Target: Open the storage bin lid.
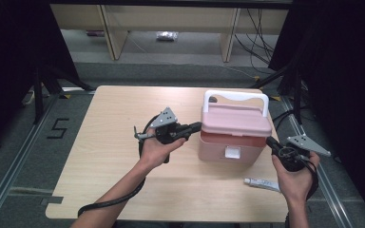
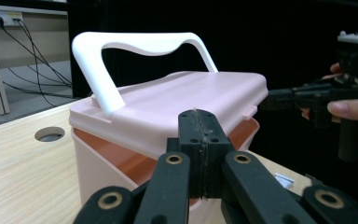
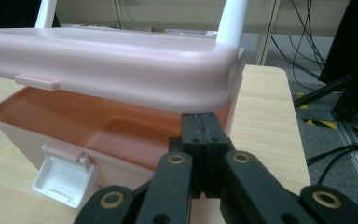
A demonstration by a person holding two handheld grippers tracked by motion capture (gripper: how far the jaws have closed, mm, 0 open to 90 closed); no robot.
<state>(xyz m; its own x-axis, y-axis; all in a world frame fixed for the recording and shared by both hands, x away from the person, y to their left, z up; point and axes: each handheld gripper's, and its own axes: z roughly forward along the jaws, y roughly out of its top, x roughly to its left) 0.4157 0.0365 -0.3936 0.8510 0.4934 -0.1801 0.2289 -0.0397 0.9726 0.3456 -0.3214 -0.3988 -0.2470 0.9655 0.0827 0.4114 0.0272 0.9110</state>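
Both grippers are clenched with nothing between the jaws: left gripper [image 1: 196, 127] at the left side of the pink box [image 1: 233, 137], right gripper [image 1: 269, 141] at its right front corner, just under the raised lid [image 1: 236, 118]. Smooth matte plastic, rounded corners, a curved white handle [image 1: 236, 97] upright, a white latch [image 1: 232, 152] hanging open. It stands on the pale wooden tabletop [image 1: 109, 156]. A small white tube [image 1: 262, 183] lies near; its print is perhaps too small to read.
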